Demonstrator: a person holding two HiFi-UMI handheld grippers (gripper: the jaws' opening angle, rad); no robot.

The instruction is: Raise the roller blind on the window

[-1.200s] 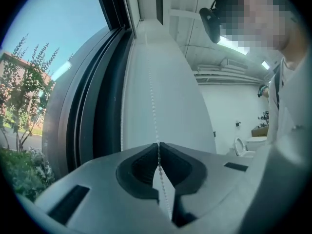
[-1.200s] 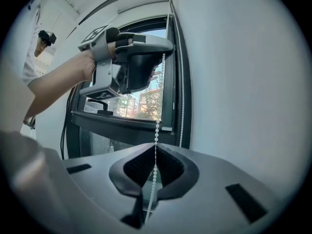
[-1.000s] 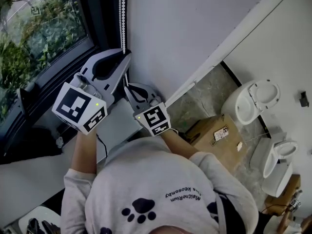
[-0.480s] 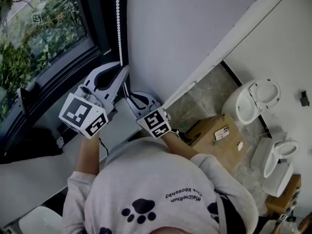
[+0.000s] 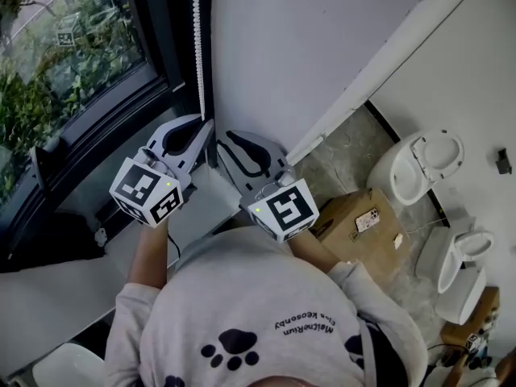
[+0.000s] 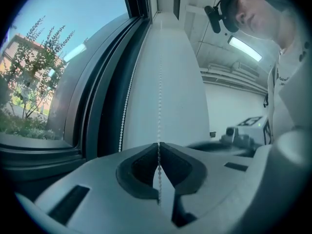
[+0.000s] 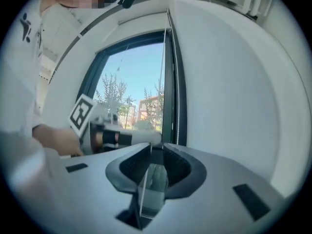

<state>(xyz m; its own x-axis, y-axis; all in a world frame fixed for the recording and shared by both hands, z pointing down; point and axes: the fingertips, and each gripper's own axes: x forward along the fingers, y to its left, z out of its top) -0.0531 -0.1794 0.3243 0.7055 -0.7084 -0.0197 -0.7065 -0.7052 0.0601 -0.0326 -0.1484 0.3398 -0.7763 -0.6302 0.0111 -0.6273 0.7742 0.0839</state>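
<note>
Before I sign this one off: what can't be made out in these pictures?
Roller blind: its lower edge cannot be picked out in any view; the head view cuts the window off at its top edge, so its height is unknown.
Bead chain: its lower loop is hidden behind the left gripper in the head view.
Cardboard box label: print too small in the head view.
</note>
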